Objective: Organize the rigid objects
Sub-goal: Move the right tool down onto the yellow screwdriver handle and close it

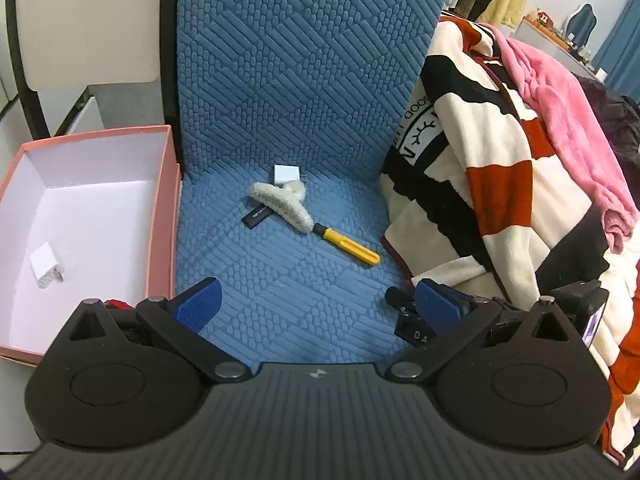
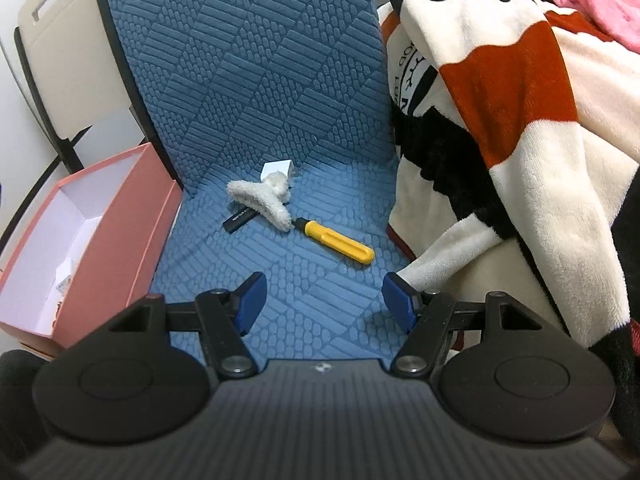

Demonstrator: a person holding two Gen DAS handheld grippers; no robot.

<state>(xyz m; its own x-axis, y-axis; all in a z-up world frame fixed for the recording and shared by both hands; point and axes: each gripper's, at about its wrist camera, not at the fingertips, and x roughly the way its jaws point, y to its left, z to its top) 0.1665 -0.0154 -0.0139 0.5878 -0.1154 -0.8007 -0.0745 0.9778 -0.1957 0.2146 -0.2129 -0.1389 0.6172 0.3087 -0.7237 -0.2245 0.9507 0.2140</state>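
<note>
On the blue quilted seat lie a yellow-handled screwdriver (image 1: 349, 245) (image 2: 338, 242), a fluffy white hair claw (image 1: 282, 205) (image 2: 262, 196), a small black stick with white lettering (image 1: 255, 216) (image 2: 239, 217) and a white charger cube (image 1: 287, 173) (image 2: 277, 169) behind the claw. A pink box (image 1: 166, 216) (image 2: 132, 216) at the left holds another white charger (image 1: 46, 266). My left gripper (image 1: 316, 306) is open and empty, short of the objects. My right gripper (image 2: 324, 302) is open and empty, just before the screwdriver.
A striped cream, black and red blanket (image 1: 500, 184) (image 2: 520, 120) with a pink cloth (image 1: 568, 120) on it crowds the seat's right side. The blue cushion back (image 1: 304, 60) rises behind the objects. White furniture (image 1: 80, 20) stands at the left.
</note>
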